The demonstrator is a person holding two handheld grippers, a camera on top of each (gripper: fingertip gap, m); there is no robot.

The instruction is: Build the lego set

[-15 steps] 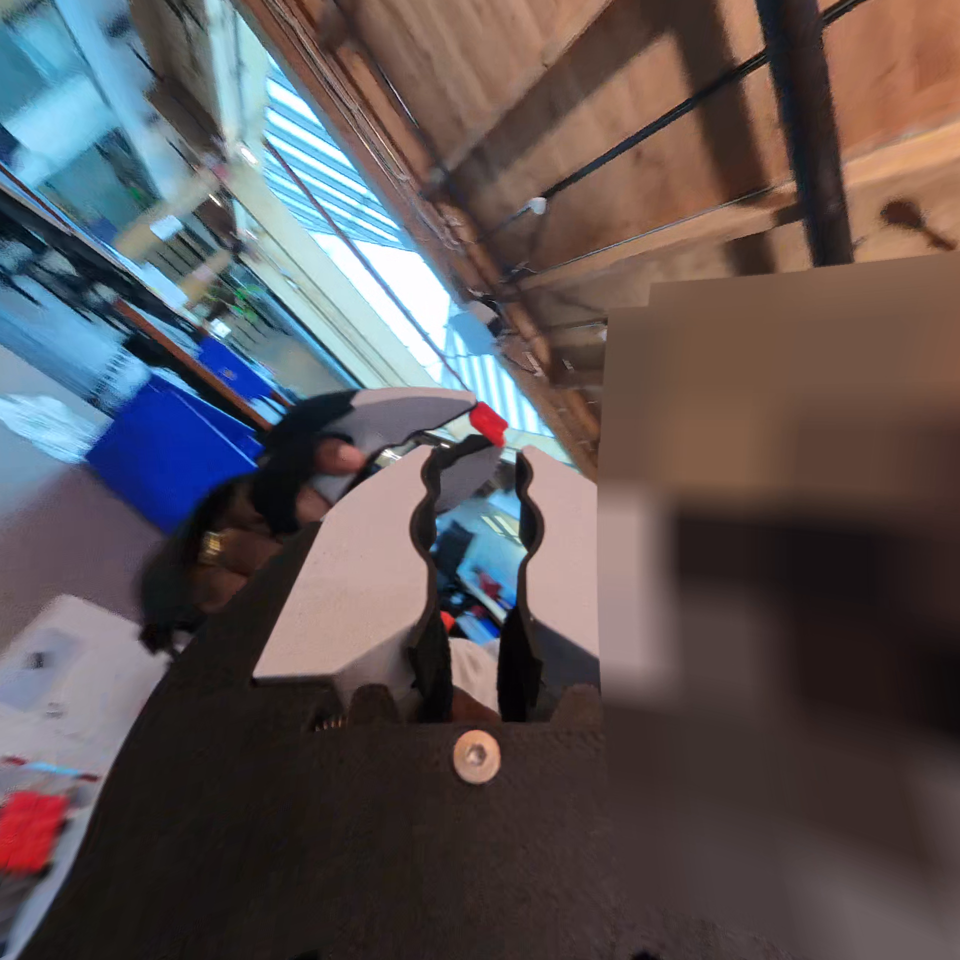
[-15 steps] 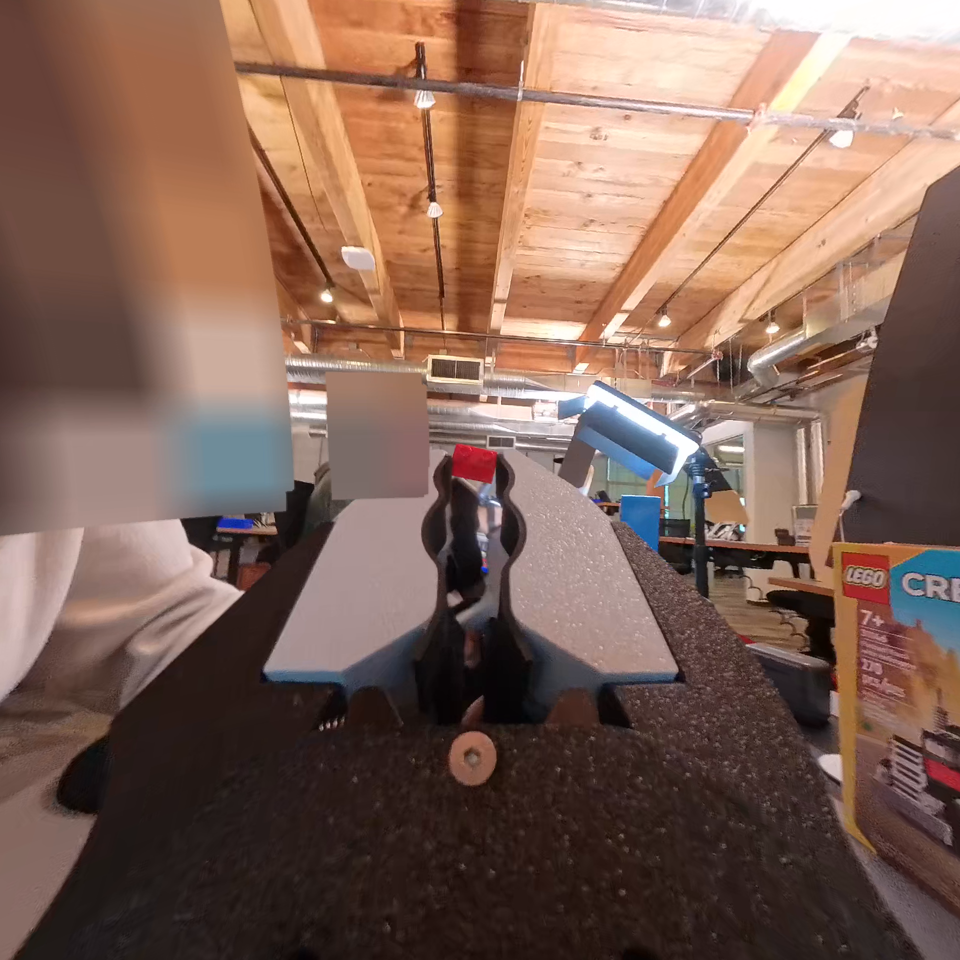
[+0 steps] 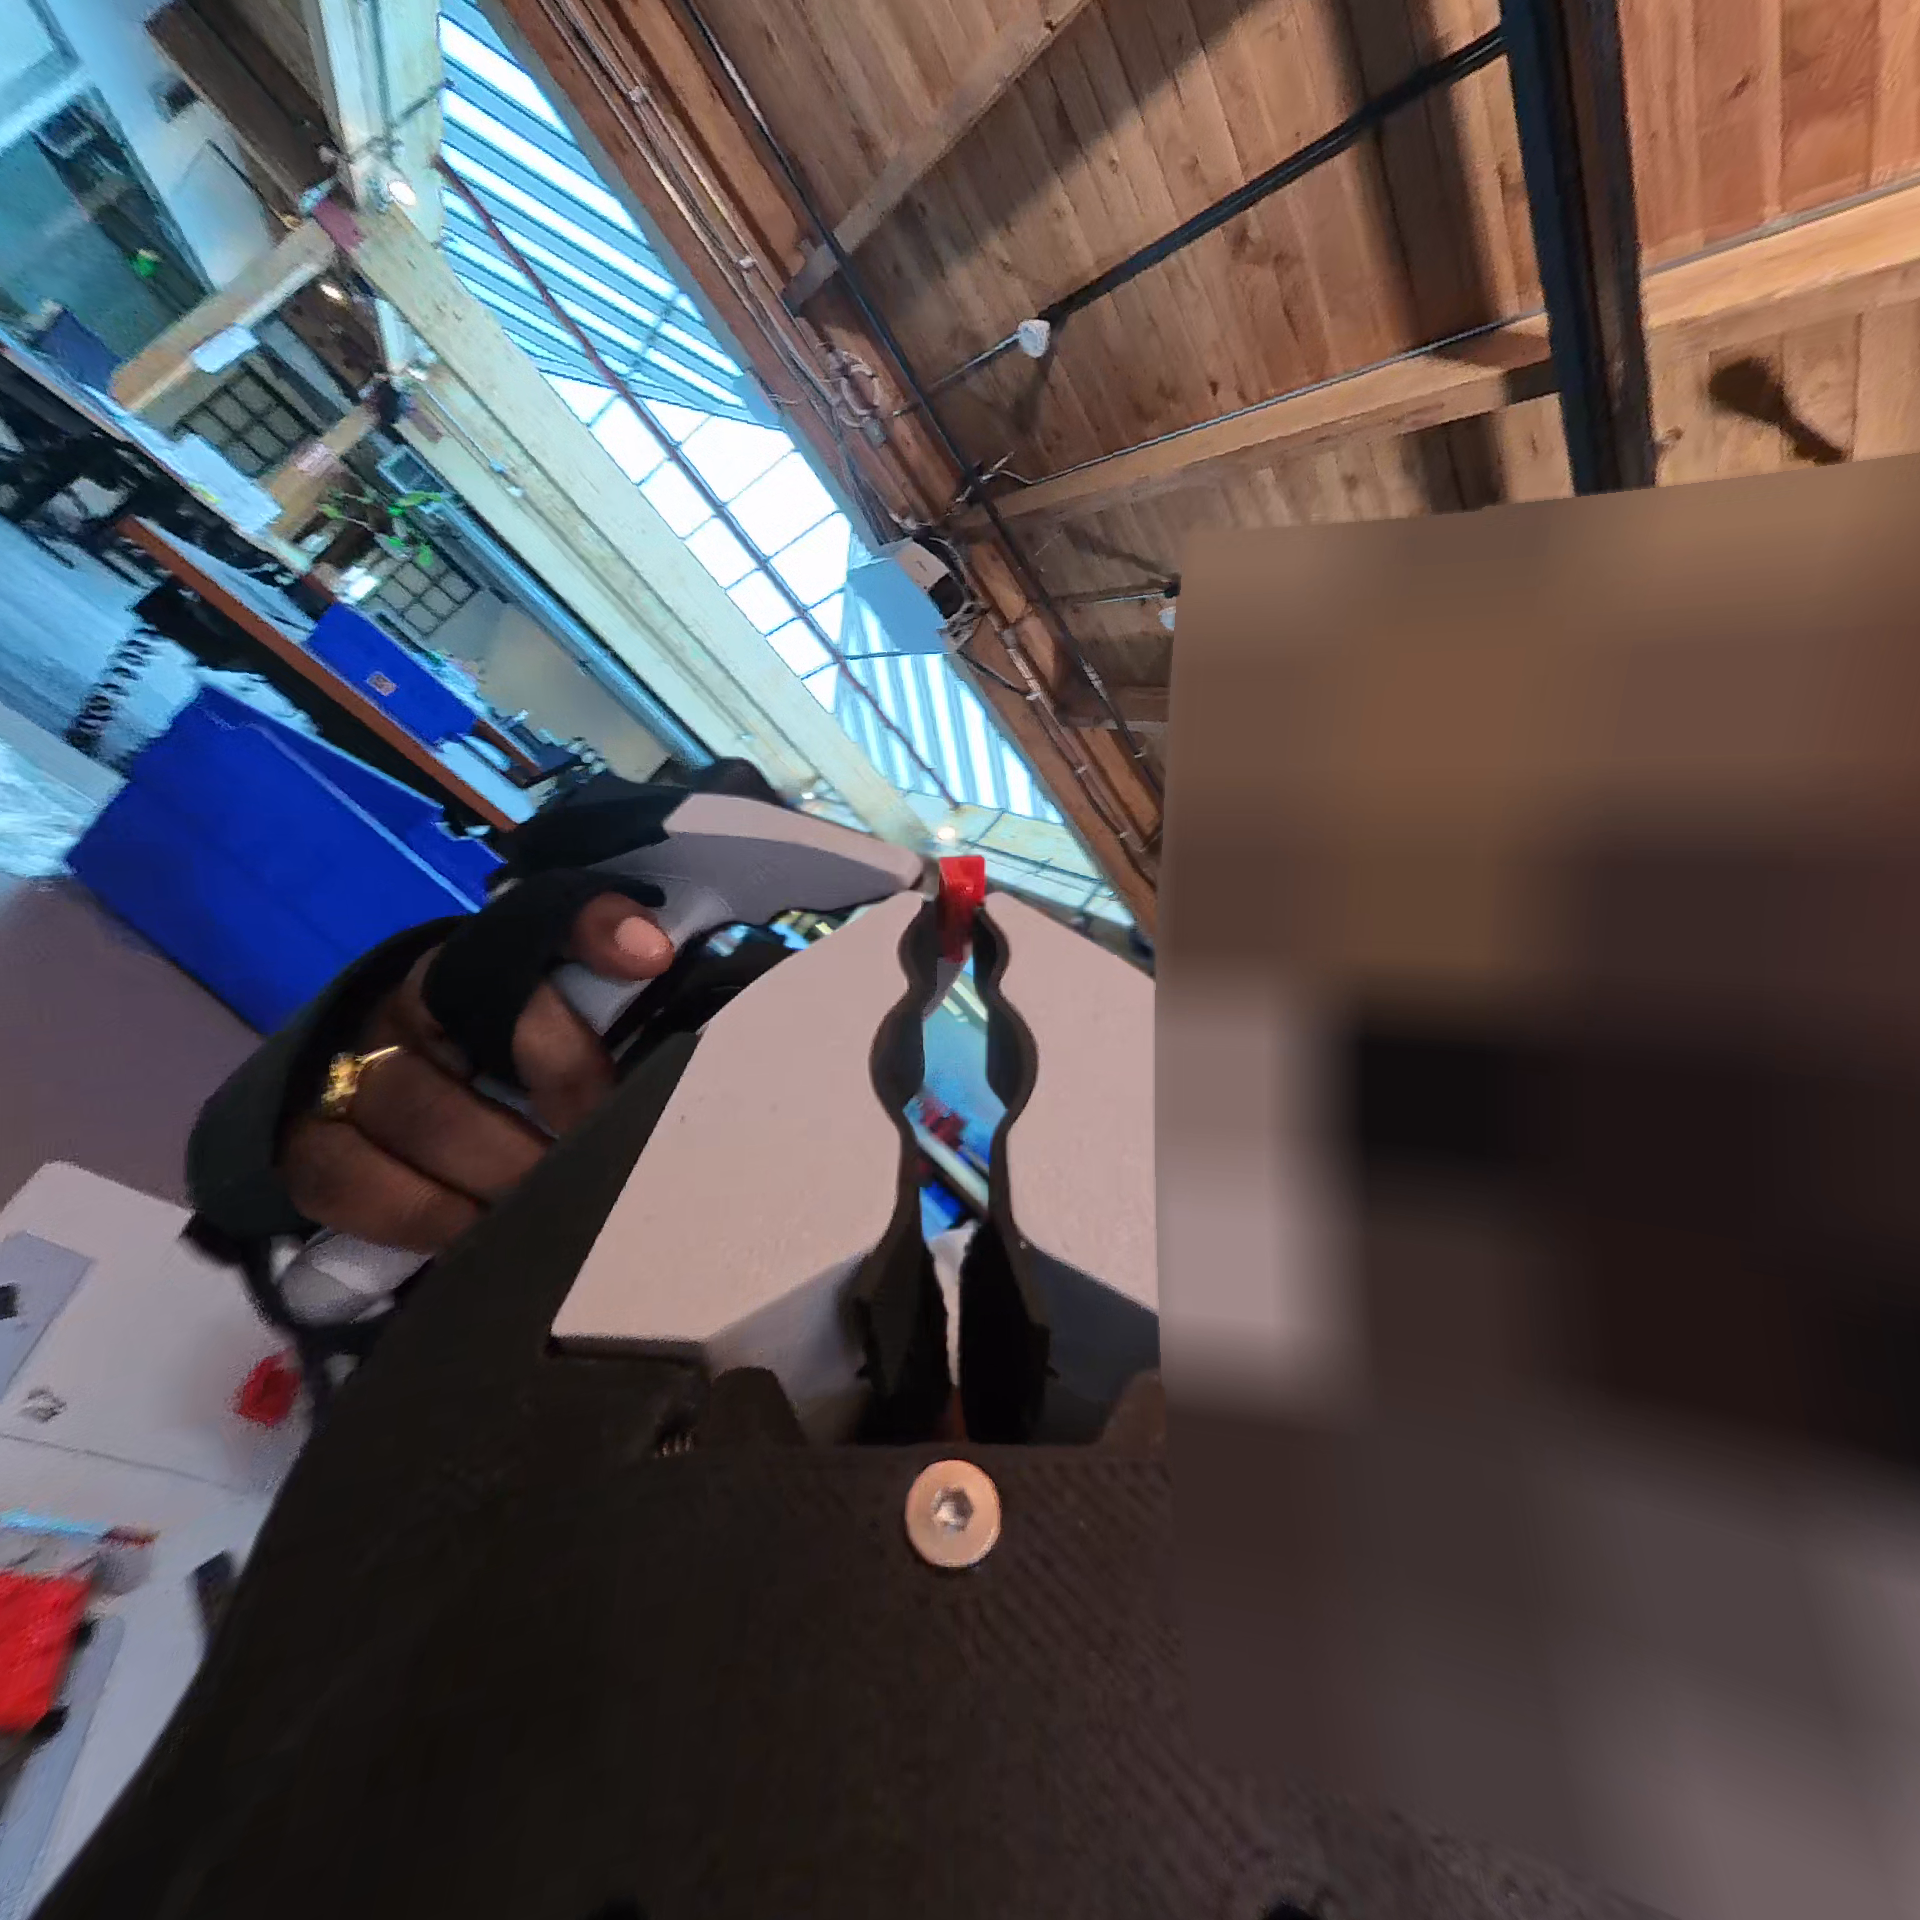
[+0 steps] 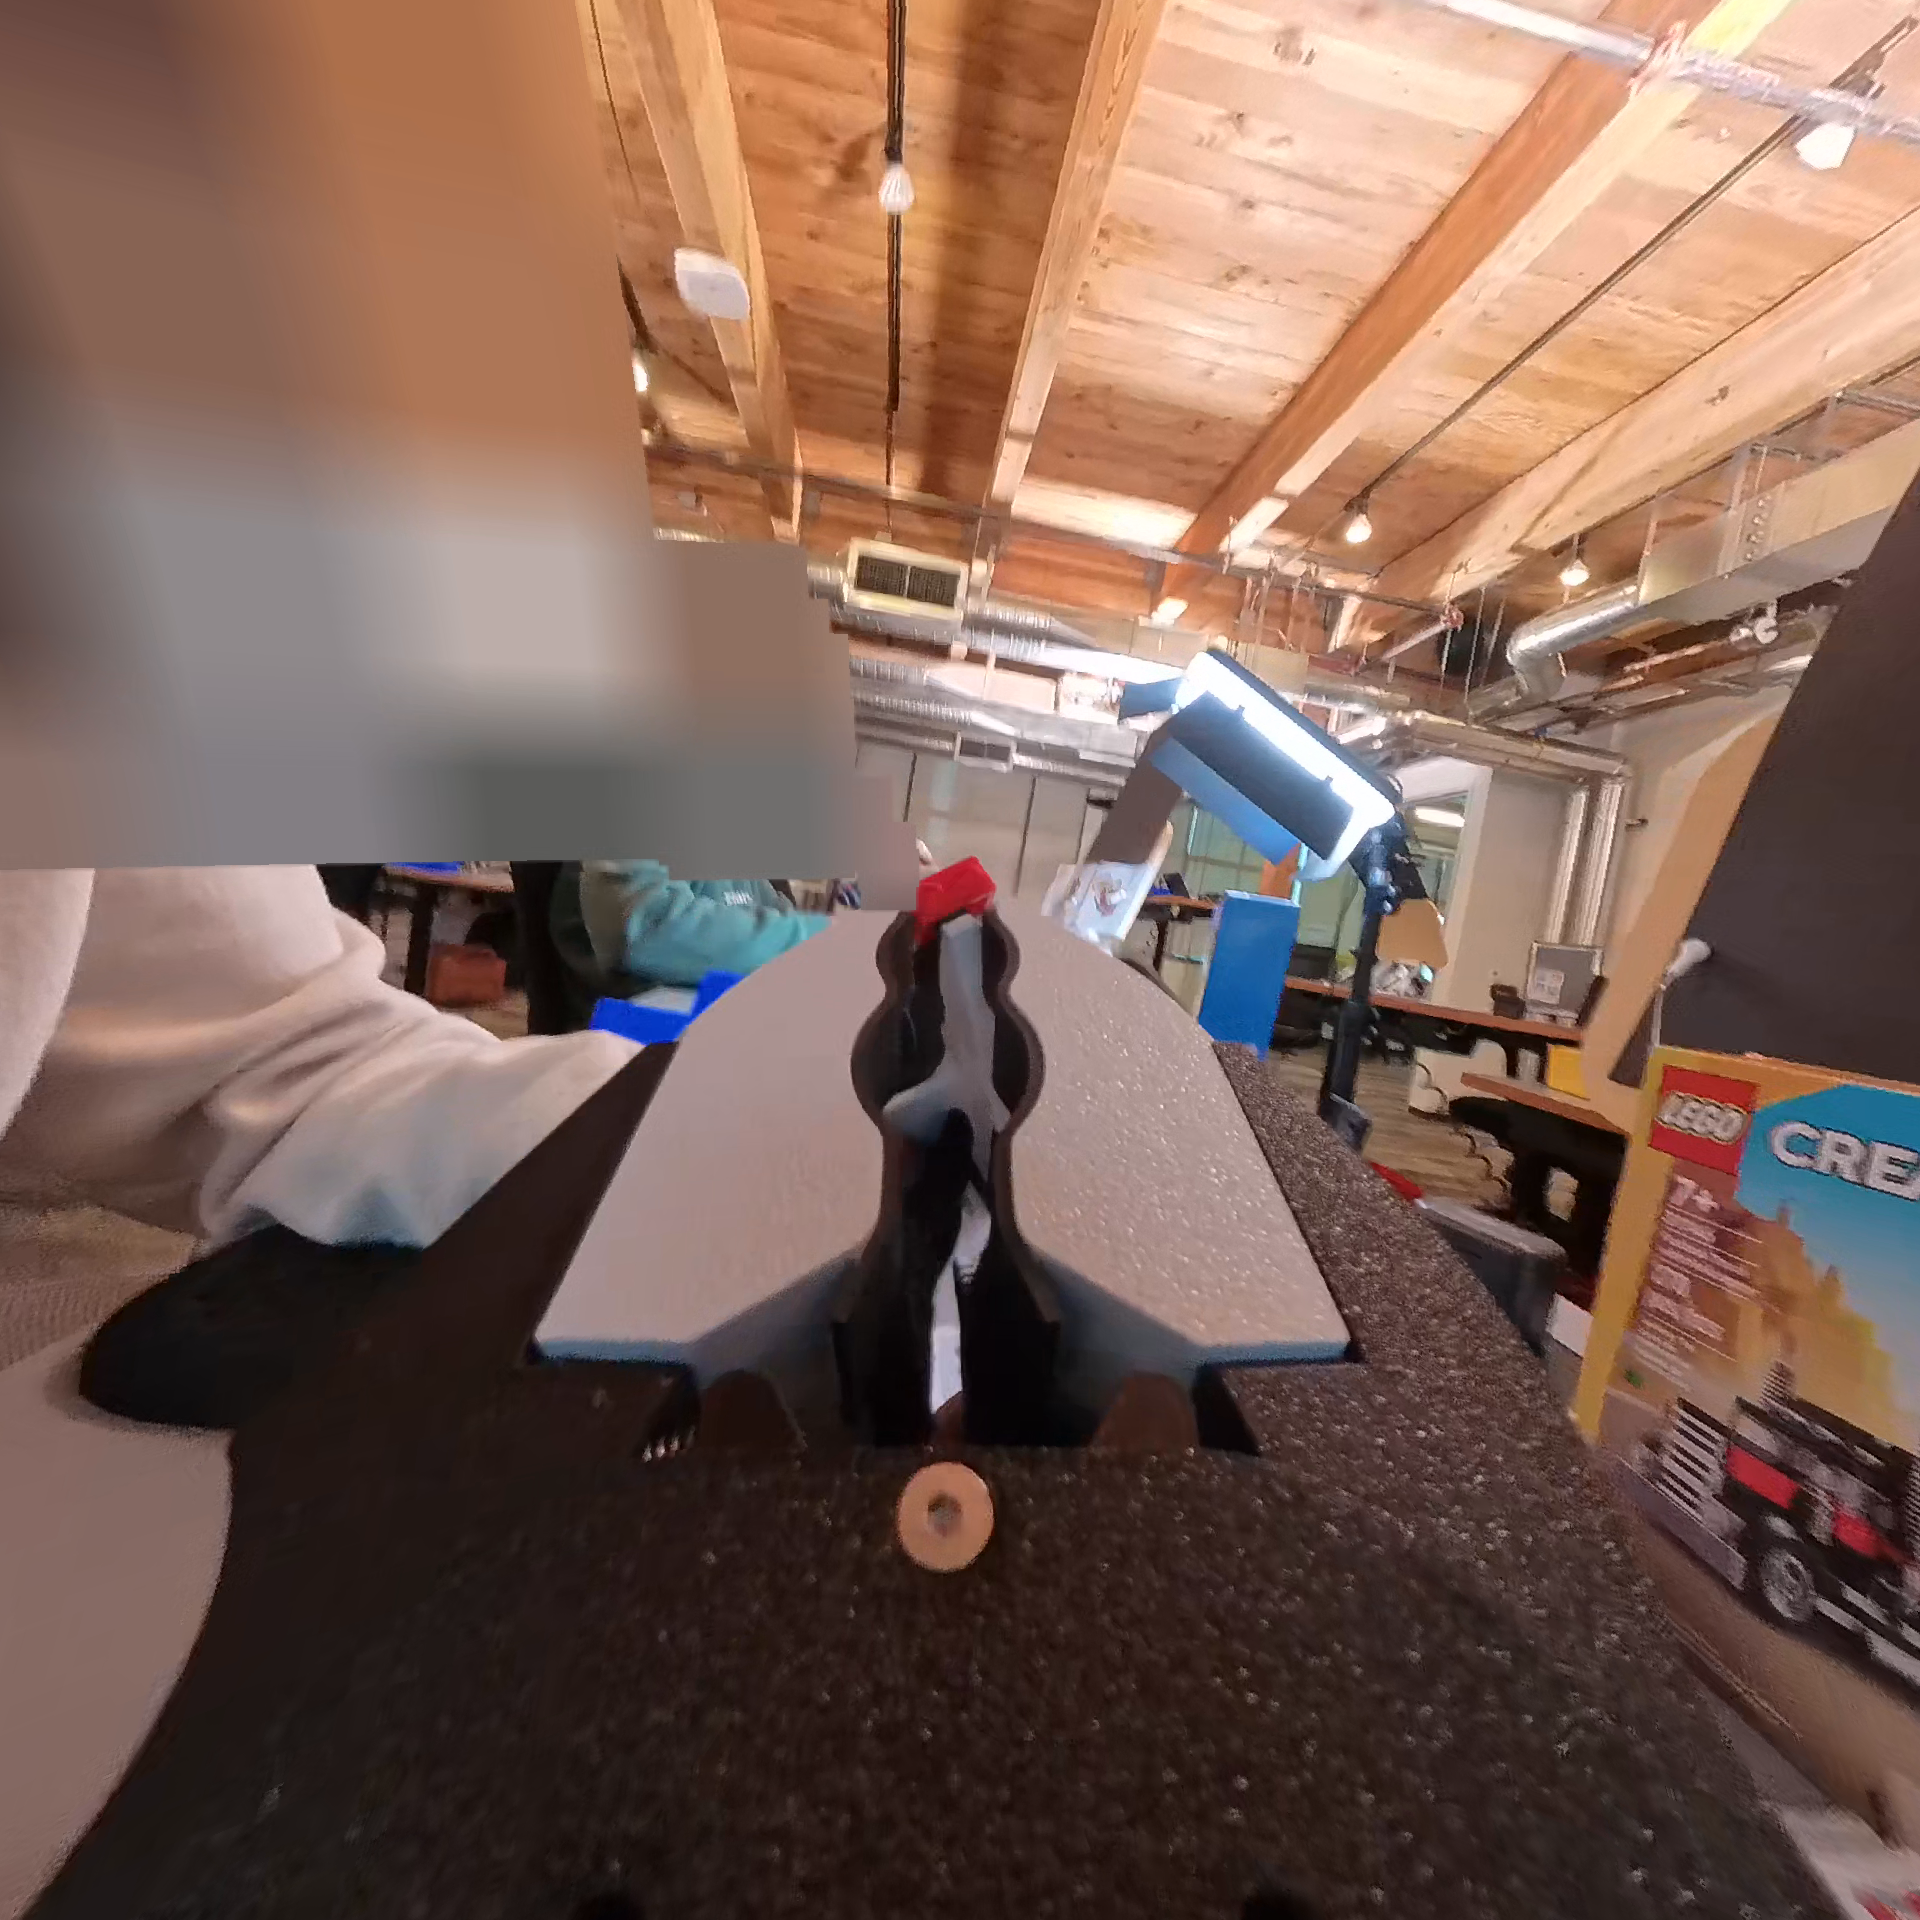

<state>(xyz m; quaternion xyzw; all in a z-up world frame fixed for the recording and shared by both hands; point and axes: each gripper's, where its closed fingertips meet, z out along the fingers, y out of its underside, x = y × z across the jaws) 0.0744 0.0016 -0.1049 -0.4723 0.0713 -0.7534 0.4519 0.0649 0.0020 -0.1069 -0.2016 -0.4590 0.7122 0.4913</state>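
Observation:
A small red lego piece [image 3: 960, 902] sits between the tips of my left gripper [image 3: 956, 935], whose jaws are drawn in on it. Both grippers point up towards the wooden ceiling. The right gripper's grey finger [image 3: 800, 868], held by a gloved hand [image 3: 457, 1091], meets the same piece from the left. In the right wrist view the red piece [image 4: 954, 889] is pinched at the tips of my right gripper [image 4: 951, 925]. The left gripper's grey finger [image 4: 966, 1023] shows through the gap behind it.
A lego box [image 4: 1766, 1351] stands at the right. The white table [image 3: 135, 1351] at lower left carries loose red pieces [image 3: 268, 1387] and a red built part [image 3: 31, 1642]. Blue bins [image 3: 260, 862] stand behind. A white sleeve [image 4: 260, 1039] is at the left. My two grippers' fingertips are within a few centimetres of each other.
My left gripper was open with the red piece off its left tip in the right gripper. It has now narrowed onto the piece, which sits between its tips.

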